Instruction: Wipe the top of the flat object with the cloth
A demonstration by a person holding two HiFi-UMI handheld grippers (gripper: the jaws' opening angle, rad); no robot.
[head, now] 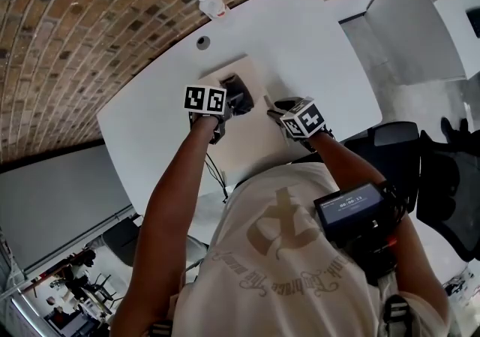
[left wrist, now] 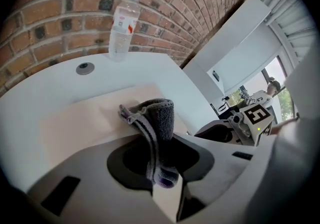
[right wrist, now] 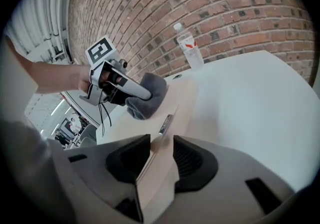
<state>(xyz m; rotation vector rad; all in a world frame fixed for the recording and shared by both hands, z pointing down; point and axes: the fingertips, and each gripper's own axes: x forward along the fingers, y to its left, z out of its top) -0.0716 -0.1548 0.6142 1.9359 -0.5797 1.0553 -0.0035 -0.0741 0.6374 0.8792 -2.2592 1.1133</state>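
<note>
A beige flat board (head: 247, 144) lies on the white table (head: 315, 43). My left gripper (head: 229, 106) is shut on a dark grey cloth (head: 238, 95) and holds it over the board's far part. In the left gripper view the cloth (left wrist: 152, 120) stands folded up out of the gripper (left wrist: 161, 168), above the board (left wrist: 85, 118). My right gripper (head: 276, 109) is at the board's right edge. In the right gripper view it (right wrist: 161, 150) is shut on the board's edge (right wrist: 172, 111), with the cloth (right wrist: 150, 93) and the left gripper (right wrist: 117, 83) beyond.
A clear water bottle (head: 212, 5) stands at the table's far edge by the brick wall (head: 90, 20), also in the left gripper view (left wrist: 122, 23). A round cable hole (head: 203, 42) lies beyond the board. A black office chair (head: 397, 140) sits to my right.
</note>
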